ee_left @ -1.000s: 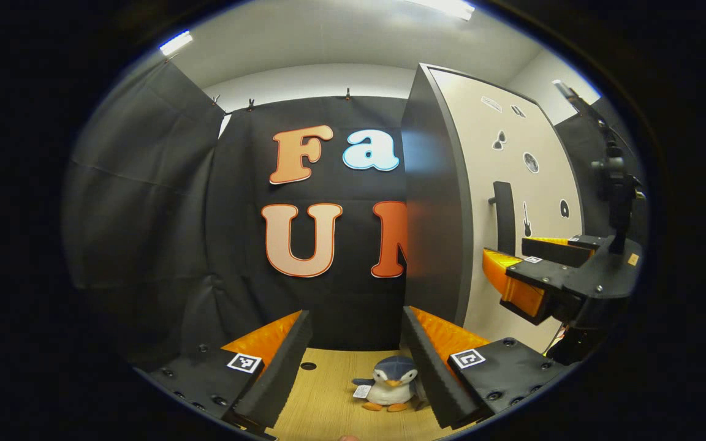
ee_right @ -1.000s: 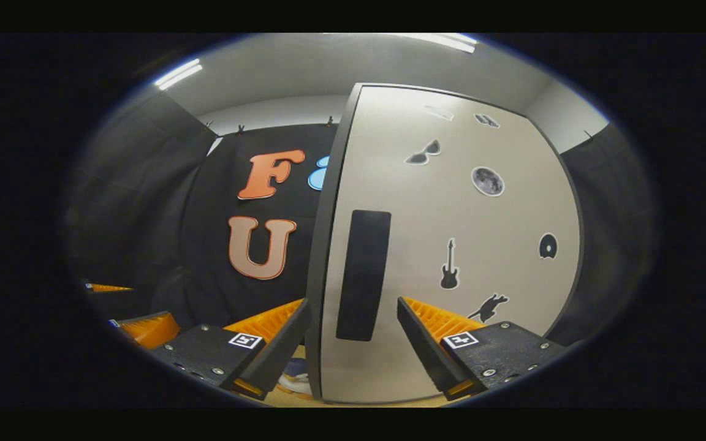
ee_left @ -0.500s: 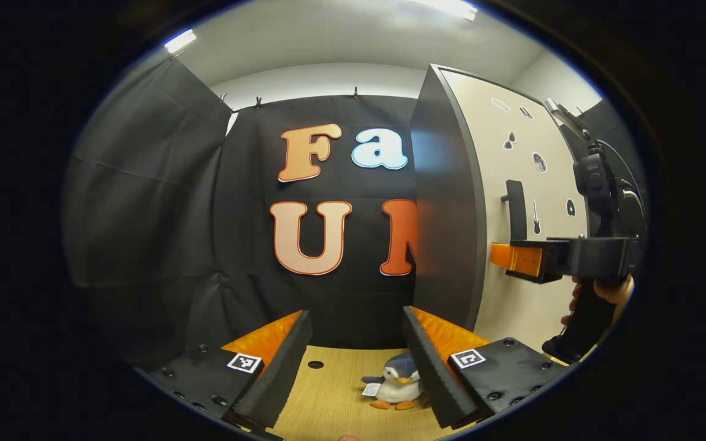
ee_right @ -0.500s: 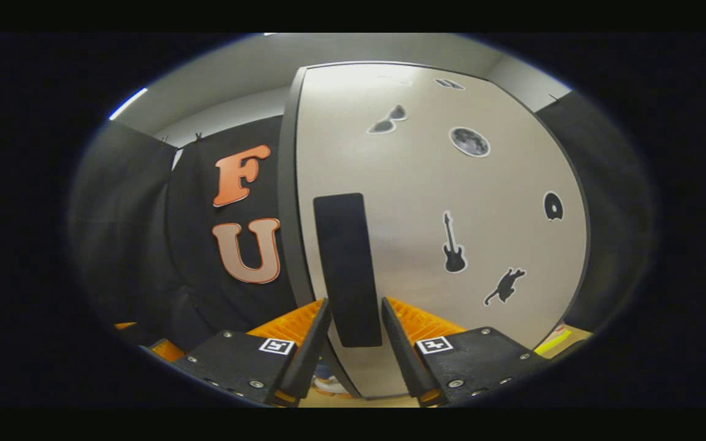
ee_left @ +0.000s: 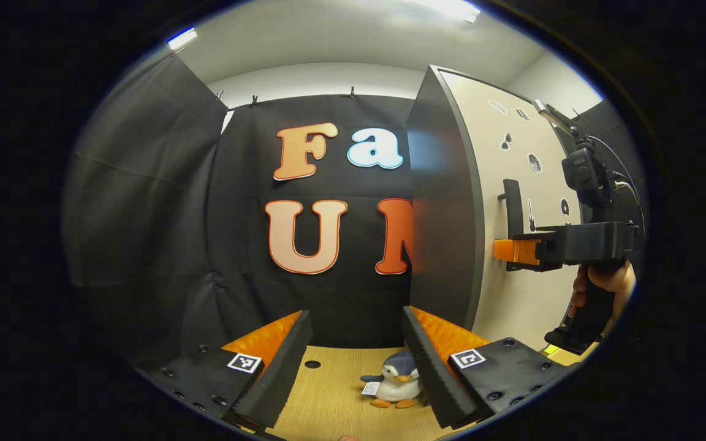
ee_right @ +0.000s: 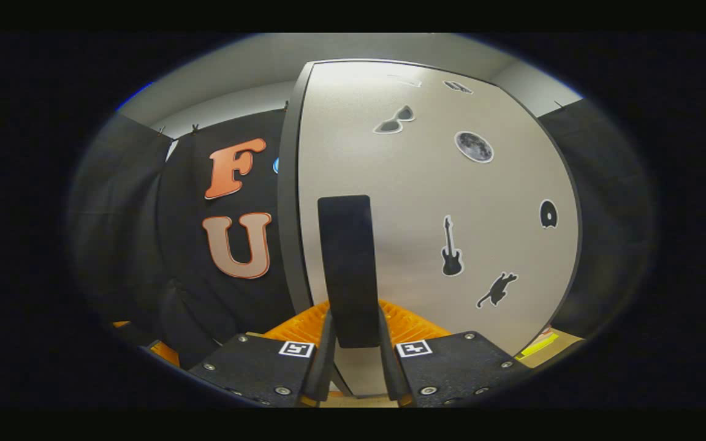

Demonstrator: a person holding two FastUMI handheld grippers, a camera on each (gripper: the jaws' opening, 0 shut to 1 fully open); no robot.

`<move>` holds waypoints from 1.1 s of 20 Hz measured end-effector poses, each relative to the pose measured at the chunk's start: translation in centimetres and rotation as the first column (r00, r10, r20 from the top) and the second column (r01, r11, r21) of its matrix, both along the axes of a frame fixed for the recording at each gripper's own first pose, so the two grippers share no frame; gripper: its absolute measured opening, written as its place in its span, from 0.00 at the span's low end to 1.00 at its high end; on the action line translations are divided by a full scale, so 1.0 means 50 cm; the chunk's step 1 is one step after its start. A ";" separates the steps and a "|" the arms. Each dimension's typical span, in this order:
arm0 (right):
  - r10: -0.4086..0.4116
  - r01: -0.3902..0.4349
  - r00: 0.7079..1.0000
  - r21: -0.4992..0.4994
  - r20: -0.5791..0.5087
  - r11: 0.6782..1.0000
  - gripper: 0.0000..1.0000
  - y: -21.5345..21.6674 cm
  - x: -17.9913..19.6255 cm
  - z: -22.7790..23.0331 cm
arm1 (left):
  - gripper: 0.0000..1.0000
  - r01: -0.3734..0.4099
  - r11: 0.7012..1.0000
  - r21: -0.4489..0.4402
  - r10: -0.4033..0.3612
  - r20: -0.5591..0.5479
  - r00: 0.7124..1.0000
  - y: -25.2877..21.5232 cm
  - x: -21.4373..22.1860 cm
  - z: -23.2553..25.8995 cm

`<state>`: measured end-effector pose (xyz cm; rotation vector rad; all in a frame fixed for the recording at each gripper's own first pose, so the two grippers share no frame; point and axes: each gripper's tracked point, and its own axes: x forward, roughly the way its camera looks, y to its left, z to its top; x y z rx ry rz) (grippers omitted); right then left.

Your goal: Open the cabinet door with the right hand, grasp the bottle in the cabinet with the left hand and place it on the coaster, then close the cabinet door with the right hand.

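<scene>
The cabinet's beige door [ee_right: 439,202] carries black stickers and a black vertical handle [ee_right: 347,263]. My right gripper [ee_right: 353,334] is shut on the lower end of that handle, one finger pressed to each side. In the left gripper view the same right gripper [ee_left: 509,252] reaches level to the handle [ee_left: 512,199], held by a hand [ee_left: 610,282]. The door [ee_left: 500,294] lies flush with the cabinet's dark grey side [ee_left: 442,214], hiding the inside. My left gripper [ee_left: 356,361] stands open over the wooden table [ee_left: 328,398], nothing between its fingers.
A small penguin plush [ee_left: 397,383] sits on the table near the cabinet's left corner, just beside my left gripper's right finger. A small round hole [ee_left: 312,364] marks the tabletop. Something yellow [ee_right: 540,343] lies low at the cabinet's right.
My right gripper came in to the door and its fingers went from wide open to shut on the handle. The left gripper stayed nearly still.
</scene>
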<state>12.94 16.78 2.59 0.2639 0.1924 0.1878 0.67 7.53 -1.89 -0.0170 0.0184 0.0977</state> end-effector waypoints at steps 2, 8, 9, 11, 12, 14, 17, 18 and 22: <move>-0.002 0.002 1.000 -0.007 0.003 1.000 0.31 0.000 -0.003 0.003 | 0.96 0.005 1.000 0.005 -0.005 -0.004 1.000 0.004 0.005 -0.003; 0.017 -0.017 1.000 -0.008 0.006 1.000 0.30 0.000 -0.005 0.004 | 0.93 0.017 1.000 0.011 -0.017 -0.009 1.000 0.007 0.020 -0.007; 0.020 -0.020 1.000 -0.007 0.010 1.000 0.30 0.000 -0.006 0.004 | 0.93 0.019 1.000 0.013 -0.019 -0.009 1.000 0.006 0.022 -0.008; 0.031 -0.031 0.999 -0.004 0.016 1.000 0.27 -0.001 -0.010 0.006 | 0.93 0.022 1.000 0.010 -0.022 -0.011 1.000 0.007 0.029 -0.010; 0.035 -0.035 0.999 -0.005 0.018 0.999 0.25 0.000 -0.013 0.007 | 0.93 0.023 1.000 0.007 -0.022 -0.012 1.000 0.006 0.034 -0.011; 0.043 -0.043 0.999 -0.002 0.018 0.999 0.25 -0.003 -0.016 0.005 | 0.93 0.024 1.000 0.002 -0.024 -0.016 1.000 0.005 0.039 -0.014; 0.051 -0.051 0.998 -0.001 0.020 0.999 0.25 -0.006 -0.025 0.007 | 0.93 0.025 1.000 0.009 -0.025 -0.018 1.000 0.006 0.051 -0.017; 0.056 -0.055 0.998 -0.003 0.022 0.998 0.25 -0.007 -0.029 0.009 | 0.93 0.026 1.000 0.011 -0.026 -0.017 1.000 0.006 0.058 -0.020; 0.085 -0.085 0.996 0.005 0.029 0.996 0.24 -0.016 -0.059 0.022 | 0.93 0.036 0.999 0.006 -0.036 -0.018 0.999 -0.001 0.079 -0.024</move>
